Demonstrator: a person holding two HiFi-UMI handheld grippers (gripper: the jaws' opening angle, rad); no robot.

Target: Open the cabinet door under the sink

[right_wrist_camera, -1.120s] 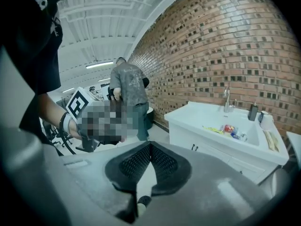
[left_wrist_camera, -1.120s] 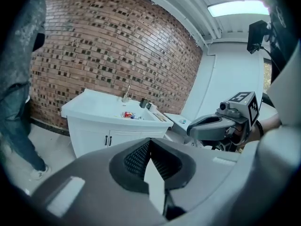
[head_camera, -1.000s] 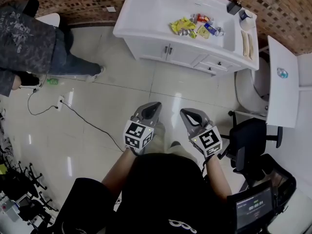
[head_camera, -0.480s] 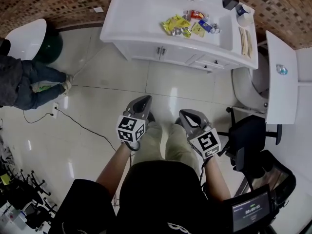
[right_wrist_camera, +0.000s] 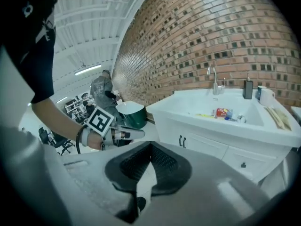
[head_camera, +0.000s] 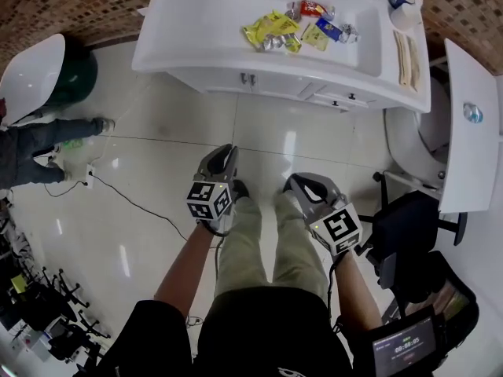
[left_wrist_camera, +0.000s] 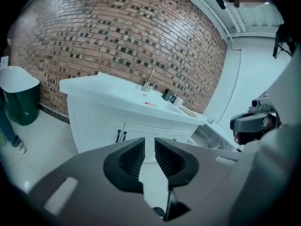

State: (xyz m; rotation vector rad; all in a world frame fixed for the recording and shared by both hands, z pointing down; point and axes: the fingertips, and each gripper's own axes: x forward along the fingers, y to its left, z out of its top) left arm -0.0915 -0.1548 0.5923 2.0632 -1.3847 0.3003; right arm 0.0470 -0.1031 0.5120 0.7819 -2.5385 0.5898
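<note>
Left tool (head_camera: 226, 151) opening, nothing in it; right tool (head_camera: 297, 183) clenched, empty. Cabinet door (head_camera: 216, 78) under the counter (head_camera: 196, 22), well apart from both, closed. Risk: paired handles (head_camera: 247, 78) sit close together, so the tool could catch both or slip off.

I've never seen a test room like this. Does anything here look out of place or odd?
Yes: crumpled snack packets lie scattered in the sink basin, where wrappers don't belong. The cabinet doors below are shut.

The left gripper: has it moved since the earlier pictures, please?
Yes. The left gripper has come closer to the sink cabinet in the head view; its jaws are opening, with nothing between them.
</note>
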